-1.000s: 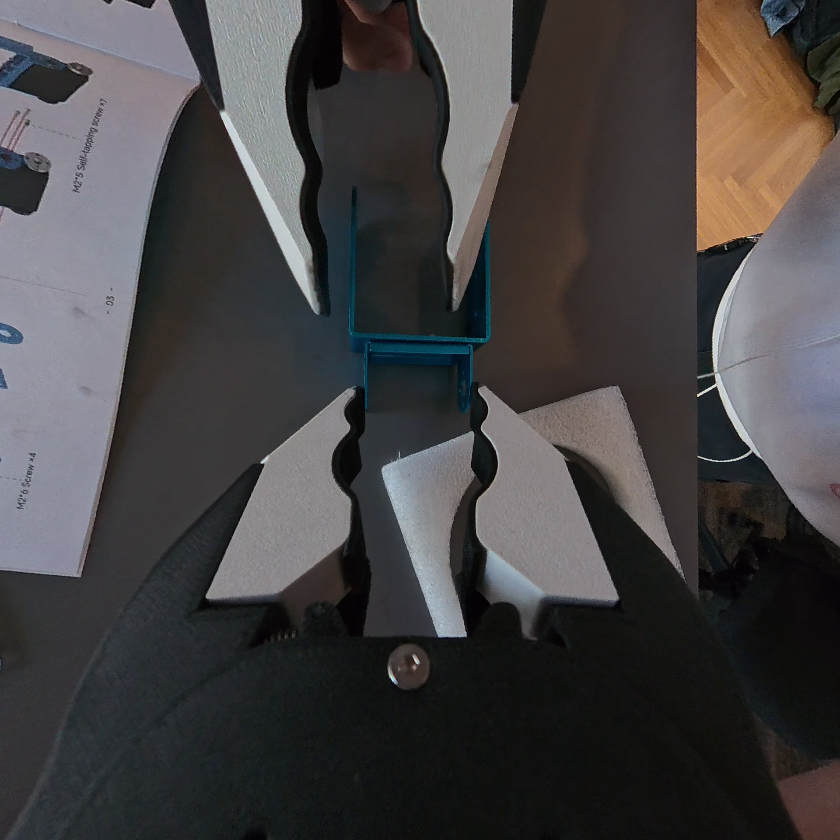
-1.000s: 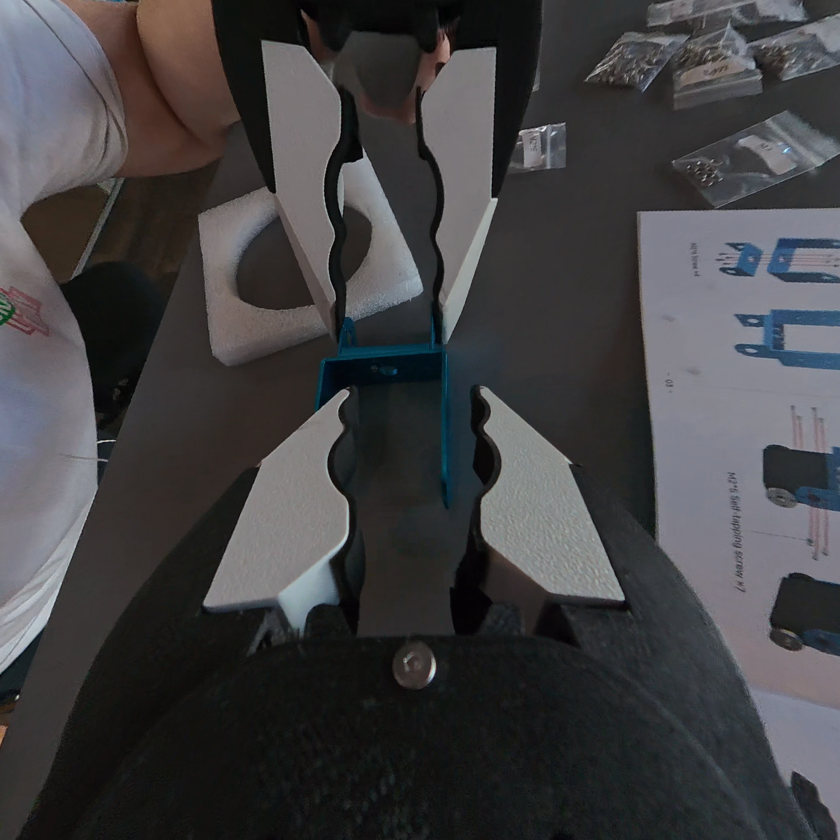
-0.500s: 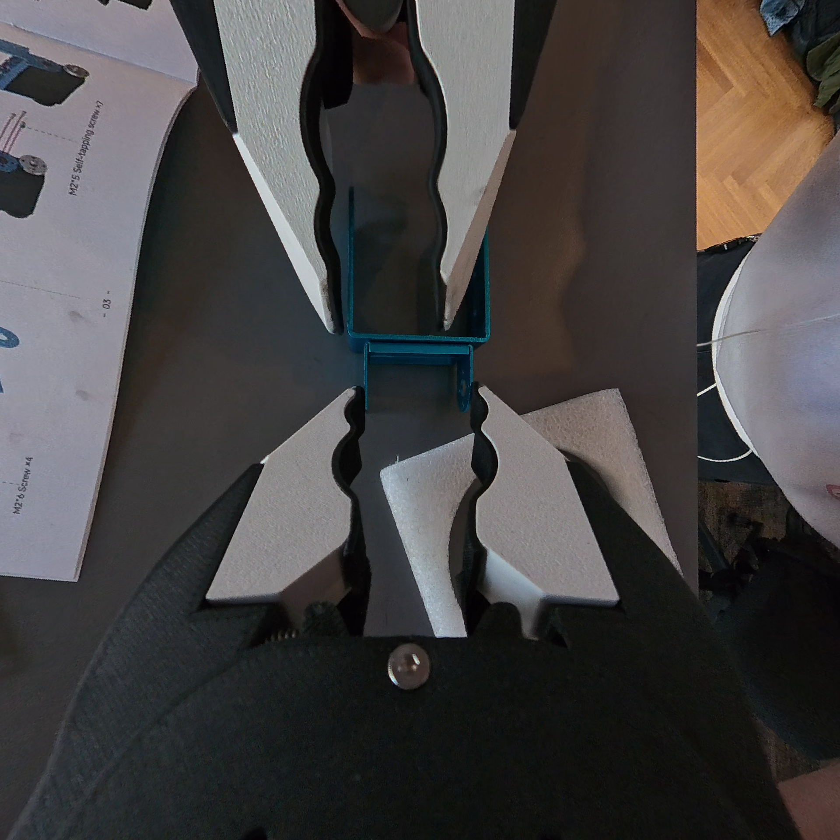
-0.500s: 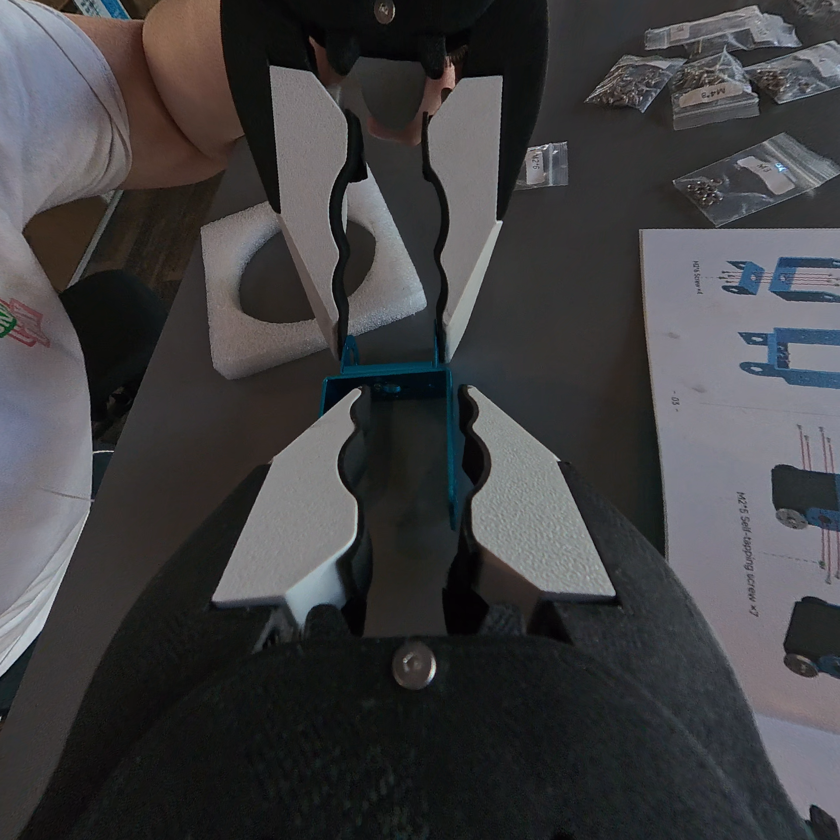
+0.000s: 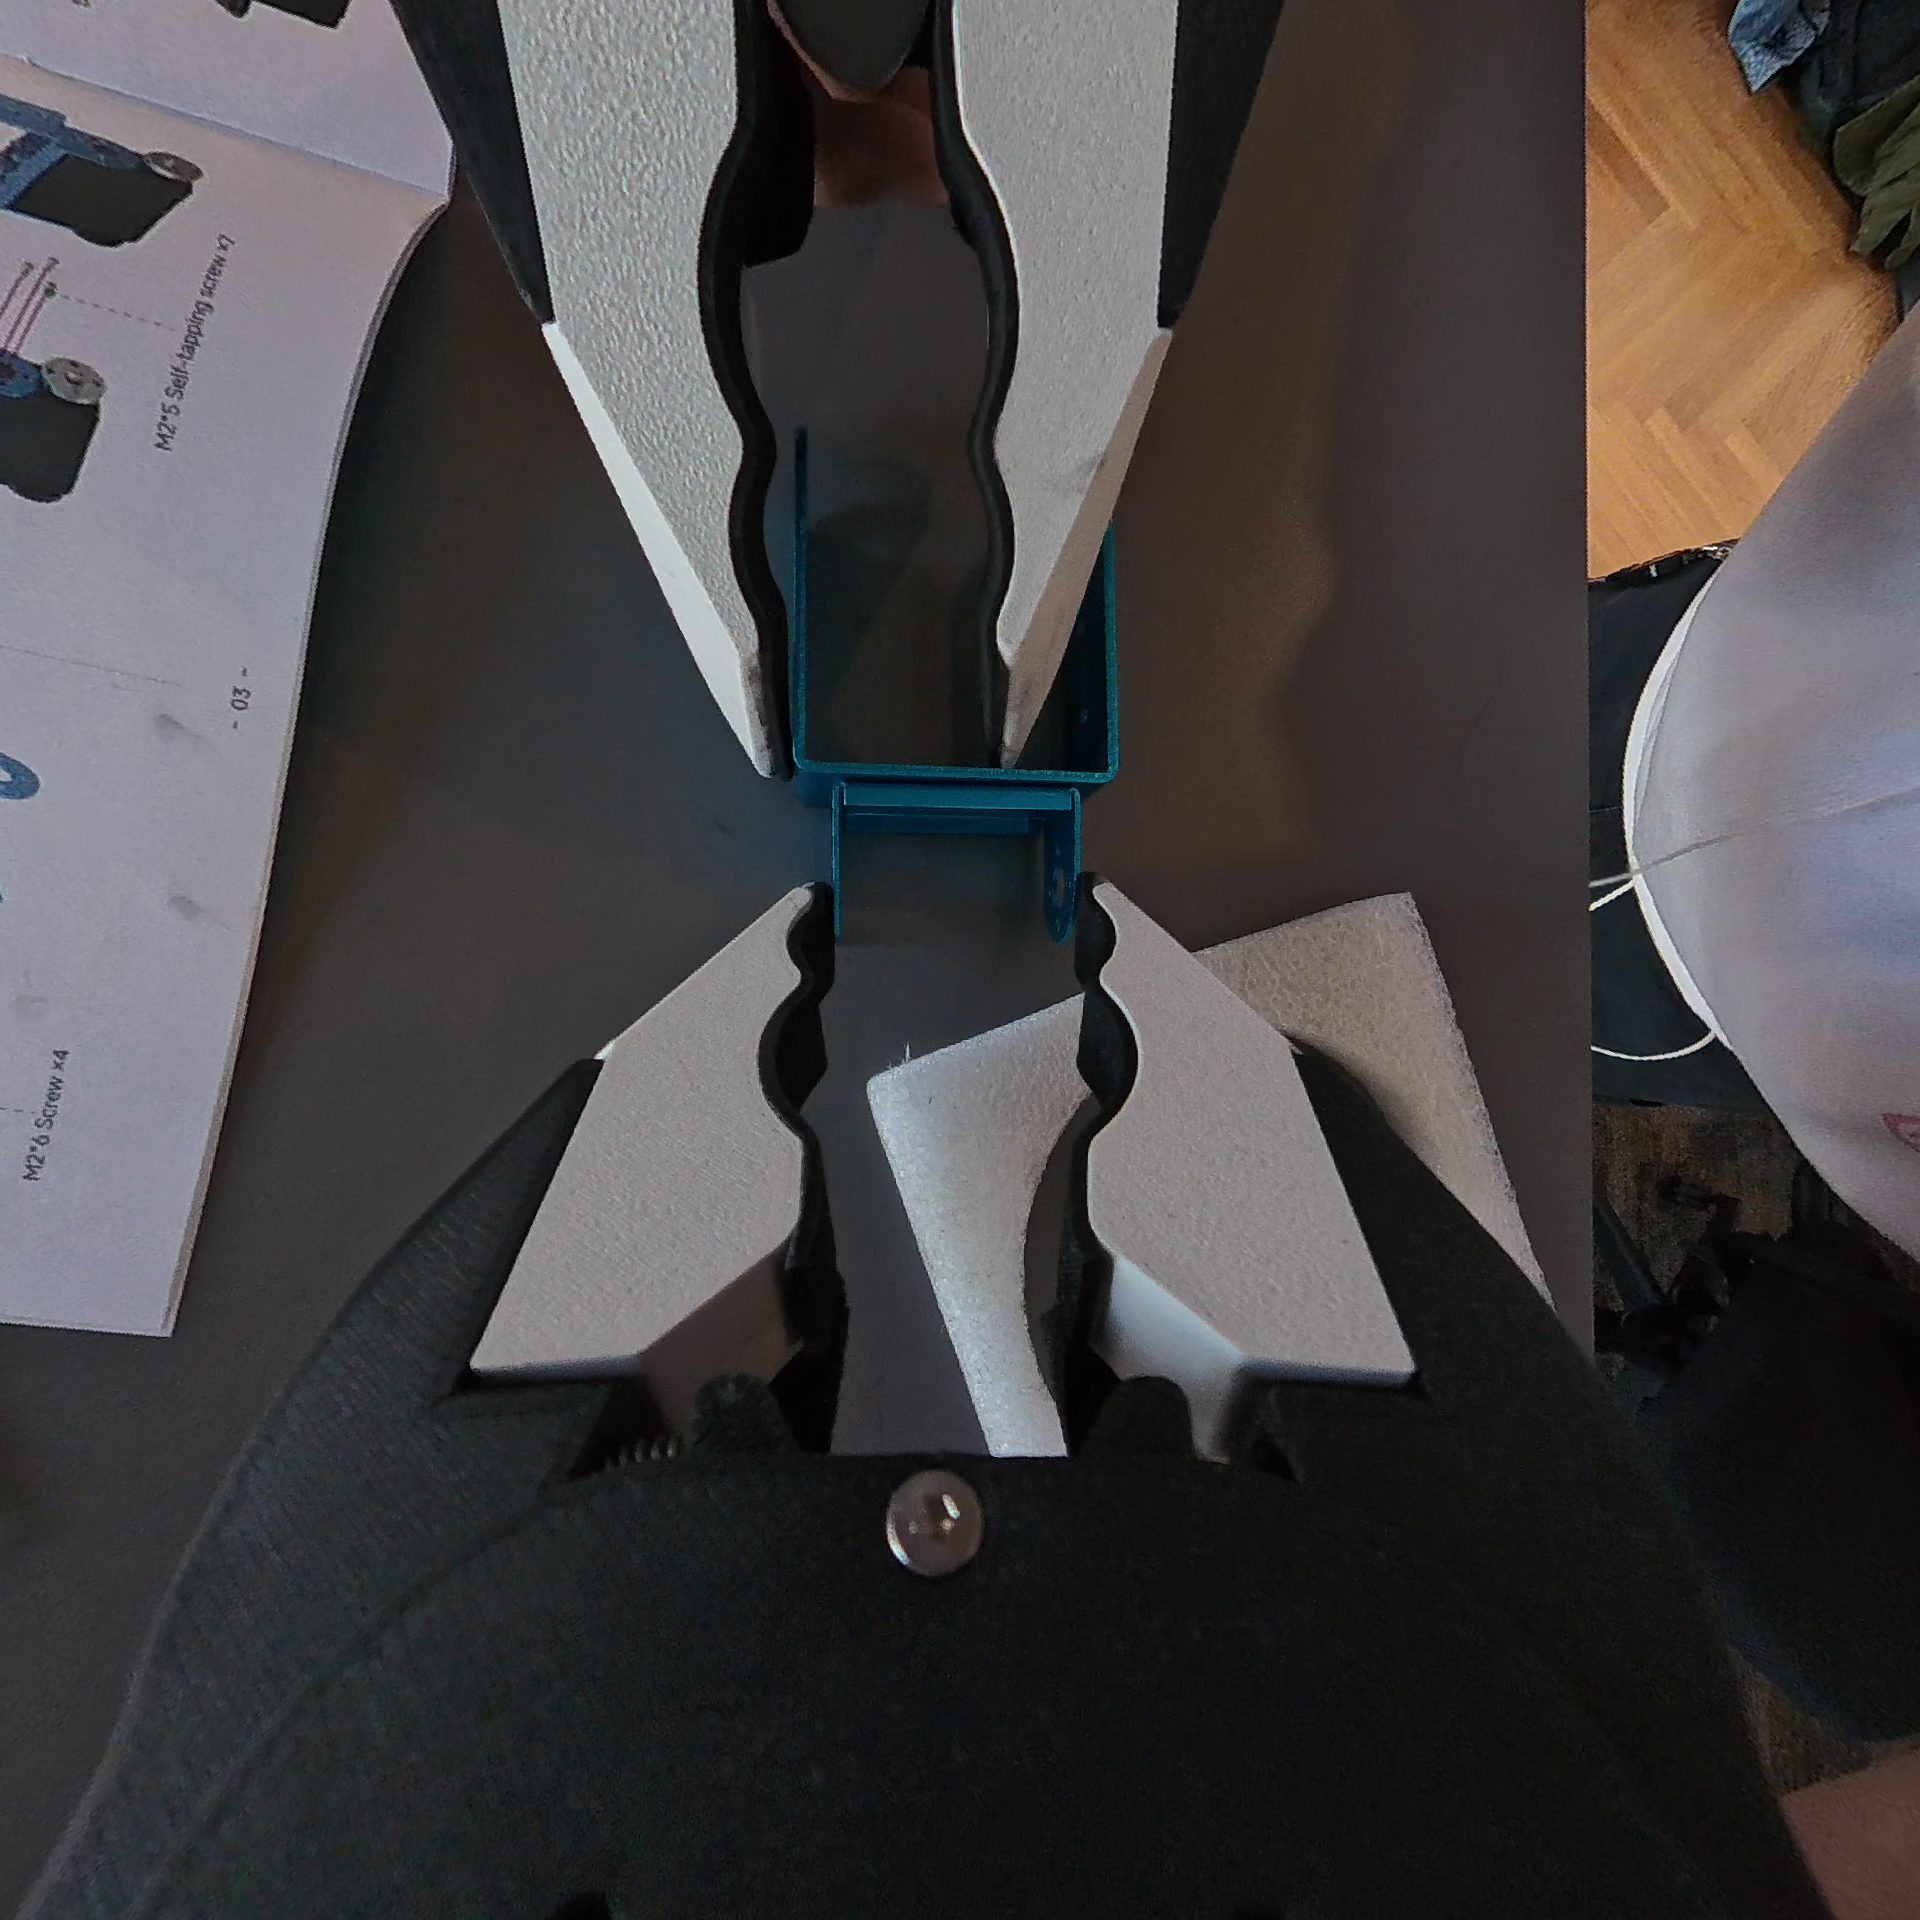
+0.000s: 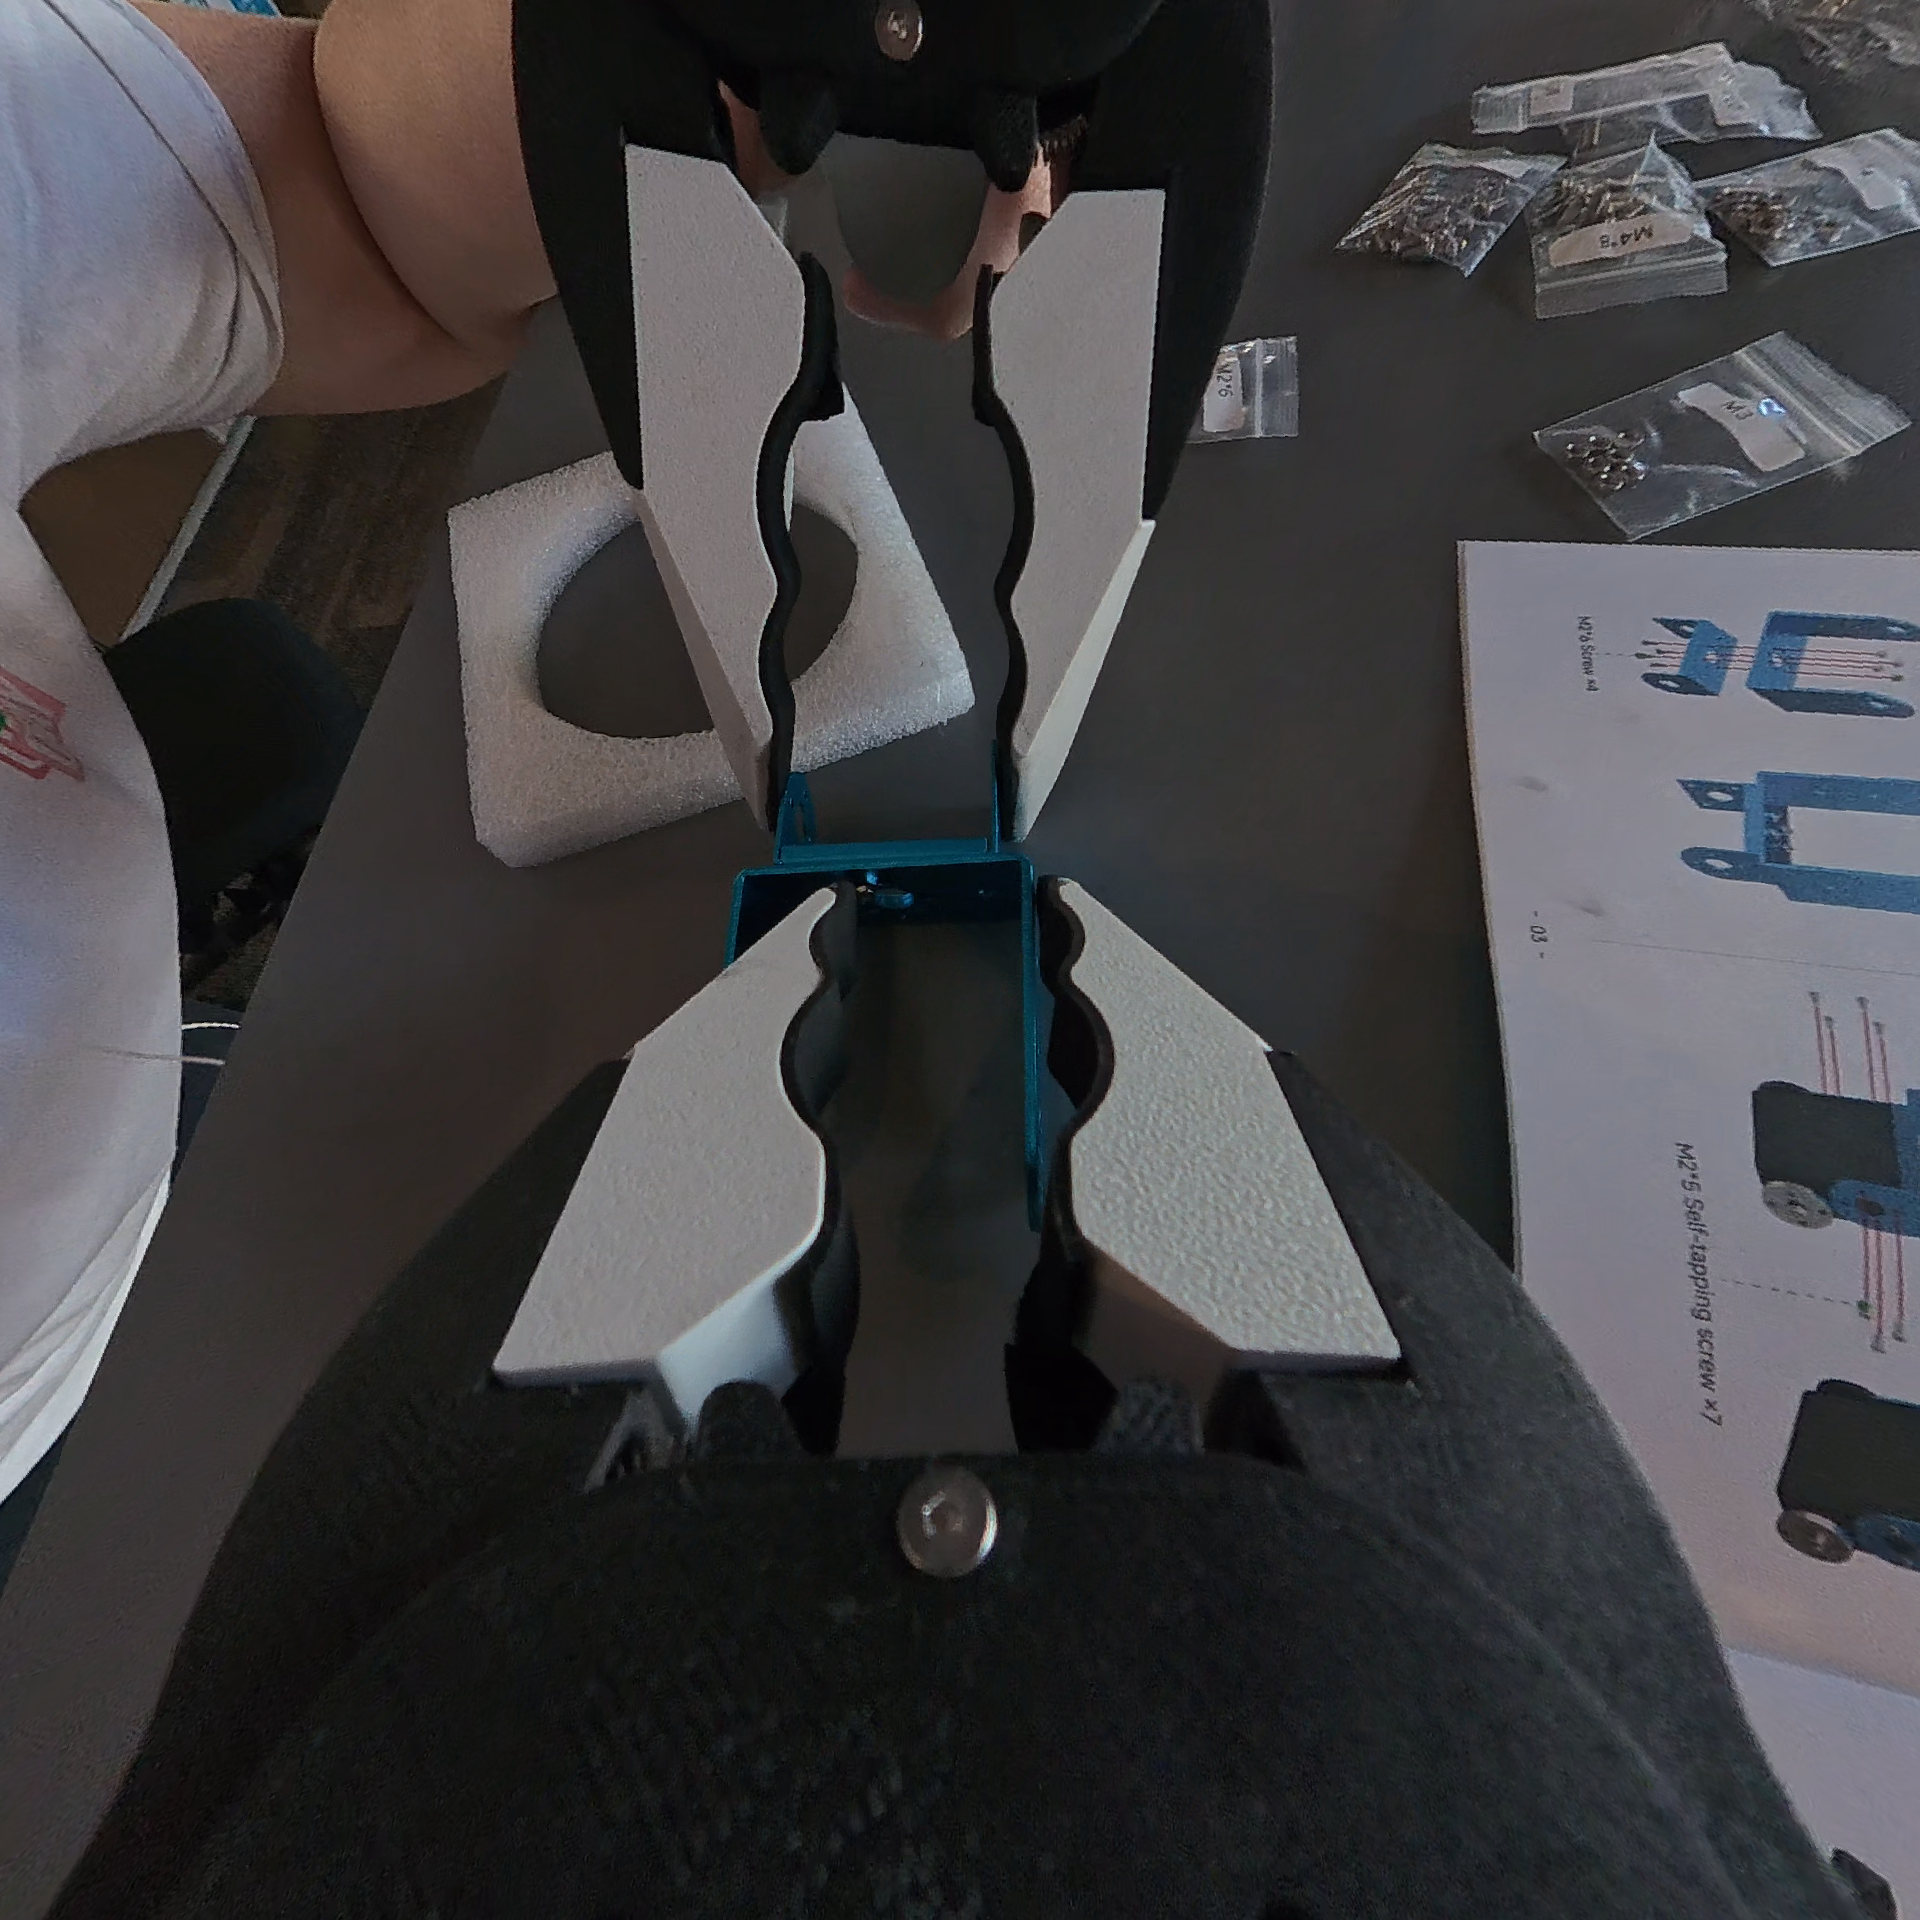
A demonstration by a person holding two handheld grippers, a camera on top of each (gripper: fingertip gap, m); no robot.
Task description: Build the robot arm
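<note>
A large blue U-shaped metal bracket (image 5: 1096, 665) lies on the dark table, also seen in the right wrist view (image 6: 1029, 1039). A small blue bracket (image 5: 956, 821) butts against its closed end. My left gripper (image 5: 956, 894) is shut on the small bracket, one fingertip on each side; it also shows in the right wrist view (image 6: 888, 821). My right gripper (image 6: 940, 888) is partly open and straddles one side wall of the large bracket. One finger is inside the U, the other outside against the wall. It shows from above in the left wrist view (image 5: 888, 753).
A white foam block with a round hole (image 6: 520, 675) lies under and behind my left gripper (image 5: 1351, 966). An open instruction booklet (image 6: 1662, 935) lies beside the brackets. Several bags of screws (image 6: 1714, 436) lie farther off. The table edge (image 5: 1584, 727) and the person's arm (image 6: 395, 260) are close. The grippers are tip to tip, or close to it.
My right gripper has slid forward along the large bracket and its jaws have narrowed around the side wall. My left gripper and the small bracket have not moved.
</note>
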